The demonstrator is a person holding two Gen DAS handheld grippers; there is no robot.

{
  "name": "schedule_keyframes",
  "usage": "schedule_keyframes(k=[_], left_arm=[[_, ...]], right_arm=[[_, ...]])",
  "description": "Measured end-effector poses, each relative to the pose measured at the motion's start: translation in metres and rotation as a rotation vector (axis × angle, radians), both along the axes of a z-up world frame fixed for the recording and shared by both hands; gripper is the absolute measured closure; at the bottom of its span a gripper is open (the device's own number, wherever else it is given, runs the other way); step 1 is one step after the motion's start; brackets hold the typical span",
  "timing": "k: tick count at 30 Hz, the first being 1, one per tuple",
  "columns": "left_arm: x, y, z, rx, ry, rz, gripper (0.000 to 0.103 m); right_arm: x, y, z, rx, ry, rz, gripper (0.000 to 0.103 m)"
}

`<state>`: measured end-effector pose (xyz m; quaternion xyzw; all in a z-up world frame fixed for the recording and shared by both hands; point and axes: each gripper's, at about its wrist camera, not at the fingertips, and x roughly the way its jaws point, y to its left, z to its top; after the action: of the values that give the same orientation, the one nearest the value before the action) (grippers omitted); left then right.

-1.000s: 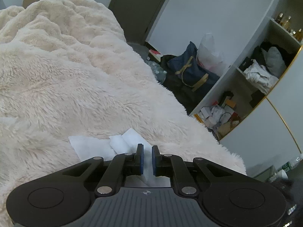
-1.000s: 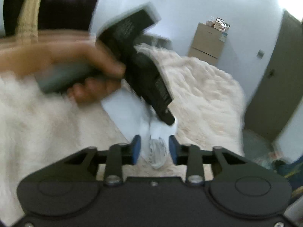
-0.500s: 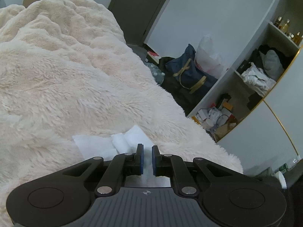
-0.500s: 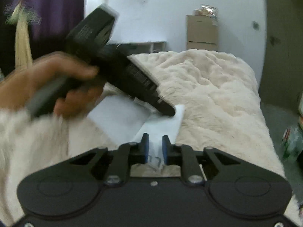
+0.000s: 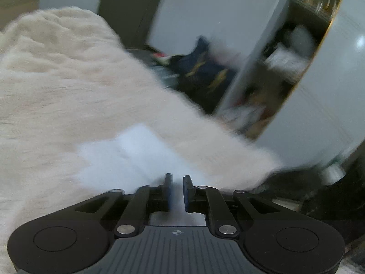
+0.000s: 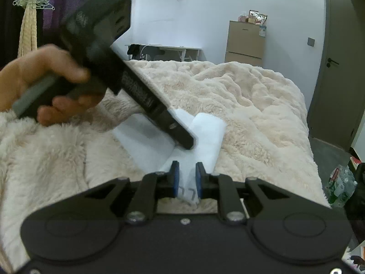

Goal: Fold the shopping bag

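Right wrist view: looked down along the black two-finger right gripper (image 6: 186,180), blue-padded jaws drawn close on a strip of the thin white plastic shopping bag (image 6: 205,134), faint grey print on the film between the pads. Lay flattened on the cream shaggy fleece blanket (image 6: 251,100), spreading ahead of the fingertips and to their left. Came in from the upper left, tilted steeply downward: the black left gripper (image 6: 190,142), tip meeting the bag just beyond the right fingertips. Wrapped around its grey handle, a bare left hand (image 6: 45,80), thumb on top, fingers curled beneath, slightly blurred. Stood far ahead against the white wall, a tan cardboard box (image 6: 245,42).

Left wrist view, heavily smeared: showed the same left gripper (image 5: 177,188) with jaws nearly together and white film filling the narrow gap, clenched on the bag (image 5: 127,159). Ran ahead and leftward, the blanket (image 5: 57,91). Sat beyond, to the right, a dark blue bag with yellowish straps (image 5: 205,68) beside open shelving (image 5: 285,64).
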<state>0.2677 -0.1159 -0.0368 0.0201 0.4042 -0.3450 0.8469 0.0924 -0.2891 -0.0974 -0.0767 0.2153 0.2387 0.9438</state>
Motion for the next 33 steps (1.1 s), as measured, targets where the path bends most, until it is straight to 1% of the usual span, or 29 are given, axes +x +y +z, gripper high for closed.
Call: schedule_keyframes(k=[2, 5, 6, 7, 8, 9, 11, 13, 14, 15, 16, 17, 18, 19, 20, 23, 24, 26, 27, 28, 29, 30, 31, 32, 33], left_arm=[[0.001, 0.017, 0.009, -0.036, -0.009, 0.045, 0.095], [-0.016, 0.023, 0.035, -0.174, -0.017, -0.045, 0.093], [-0.022, 0.017, 0.036, -0.204, -0.001, -0.107, 0.091], [-0.027, 0.011, 0.037, -0.233, 0.016, -0.168, 0.086], [-0.033, 0.004, 0.038, -0.245, 0.027, -0.227, 0.085], [-0.04, -0.01, 0.033, -0.173, 0.013, -0.264, 0.085], [-0.043, -0.022, 0.022, -0.025, -0.018, -0.252, 0.086], [-0.035, -0.016, 0.008, 0.039, 0.006, -0.22, 0.087], [-0.03, -0.011, 0.003, 0.05, 0.019, -0.202, 0.087], [-0.025, 0.0, 0.01, -0.032, 0.034, -0.174, 0.087], [-0.024, 0.006, 0.017, -0.072, 0.02, -0.156, 0.084], [-0.023, 0.011, 0.025, -0.117, 0.006, -0.135, 0.079], [-0.022, 0.014, 0.035, -0.18, -0.004, -0.106, 0.074], [-0.021, 0.012, 0.039, -0.209, -0.008, -0.096, 0.069], [-0.019, 0.01, 0.042, -0.232, -0.008, -0.087, 0.069], [-0.005, -0.007, 0.029, -0.204, 0.034, -0.069, 0.069], [0.004, -0.012, 0.016, -0.147, 0.042, -0.028, 0.07], [0.015, -0.017, -0.004, -0.102, 0.071, 0.014, 0.081], [0.022, -0.015, -0.012, -0.121, 0.098, 0.032, 0.083], [0.026, -0.013, -0.012, -0.14, 0.11, 0.041, 0.085], [0.028, -0.01, -0.013, -0.158, 0.12, 0.05, 0.085], [0.03, -0.006, -0.01, -0.172, 0.122, 0.052, 0.085], [0.031, -0.007, -0.009, -0.169, 0.119, 0.054, 0.085], [0.032, -0.007, -0.008, -0.166, 0.115, 0.055, 0.085], [0.033, -0.008, -0.009, -0.157, 0.11, 0.053, 0.085]], right_arm=[[0.001, 0.002, 0.0, -0.008, -0.003, 0.0, 0.087], [0.002, 0.002, 0.0, -0.012, -0.004, 0.001, 0.087], [0.001, 0.002, 0.0, -0.012, -0.004, 0.001, 0.087], [0.001, 0.002, 0.0, -0.012, -0.004, 0.001, 0.087], [0.001, 0.002, -0.001, -0.012, -0.003, 0.001, 0.087], [0.001, 0.001, -0.001, -0.01, -0.002, 0.001, 0.087], [0.002, -0.002, -0.001, -0.001, 0.003, 0.002, 0.087], [0.002, -0.003, -0.001, 0.003, 0.012, 0.014, 0.084], [0.001, -0.002, 0.0, 0.001, 0.011, 0.017, 0.082], [0.001, -0.002, 0.0, -0.002, 0.009, 0.014, 0.082], [0.0, -0.001, 0.0, -0.007, 0.007, 0.011, 0.082], [-0.001, 0.001, 0.0, -0.016, 0.003, 0.009, 0.082], [-0.001, 0.002, 0.0, -0.02, 0.001, 0.008, 0.082], [-0.002, 0.002, 0.0, -0.02, 0.0, 0.008, 0.082], [-0.002, 0.001, 0.0, -0.021, -0.001, 0.009, 0.082], [-0.002, -0.002, 0.0, -0.01, 0.002, 0.012, 0.082], [-0.001, -0.004, 0.0, 0.0, 0.007, 0.019, 0.082], [-0.002, -0.013, 0.003, 0.051, 0.03, 0.063, 0.081], [-0.001, -0.02, 0.006, 0.093, 0.048, 0.081, 0.074], [0.0, -0.029, 0.009, 0.144, 0.068, 0.094, 0.066], [0.001, -0.038, 0.011, 0.195, 0.089, 0.108, 0.064], [0.004, -0.052, 0.014, 0.283, 0.113, 0.093, 0.063], [0.009, -0.072, 0.016, 0.398, 0.141, 0.057, 0.063], [0.013, -0.086, 0.016, 0.49, 0.168, 0.034, 0.062], [0.017, -0.096, 0.013, 0.566, 0.194, 0.02, 0.058]])
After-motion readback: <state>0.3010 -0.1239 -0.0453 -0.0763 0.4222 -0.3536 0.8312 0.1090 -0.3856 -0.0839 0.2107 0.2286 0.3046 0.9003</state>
